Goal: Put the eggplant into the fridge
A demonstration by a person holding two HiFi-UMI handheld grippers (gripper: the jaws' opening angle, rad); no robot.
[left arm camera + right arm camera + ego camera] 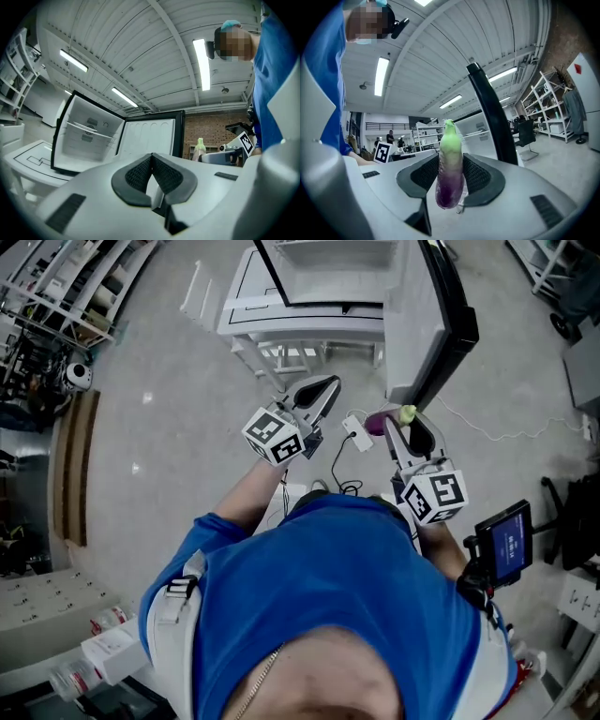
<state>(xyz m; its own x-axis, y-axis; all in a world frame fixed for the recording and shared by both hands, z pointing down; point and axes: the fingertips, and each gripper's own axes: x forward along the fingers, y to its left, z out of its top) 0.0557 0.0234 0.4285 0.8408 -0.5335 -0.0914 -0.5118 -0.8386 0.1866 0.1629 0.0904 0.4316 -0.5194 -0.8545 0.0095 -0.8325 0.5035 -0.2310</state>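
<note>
Right gripper (452,174) is clamping the eggplant (450,140) between its two dark ribbed pads, the jaws spread only as far as the vegetable's width and pressing on its purple body. Ahead of both tools, the small white fridge (86,133) is standing with its compartment wide open, wire shelf showing inside, and its door (149,136) is swinging out to the right of that opening. In the head view the door's black edge is standing almost straight ahead of the right gripper, while the open compartment is lying ahead and to the left, so the loaded tool is facing the door more than the cavity. The left gripper (152,161) is pointing more squarely into the opening and looks the nearer of the two to it, but its jaws are pressed together with nothing between them. The eggplant's long axis is running across the right jaws: in the right gripper view it is standing upright, pale green end sticking well above the pads and the rounded purple end hanging just below them. Judging from this, the carrying hand is needing to shift leftward past the door edge before reaching in.
</note>
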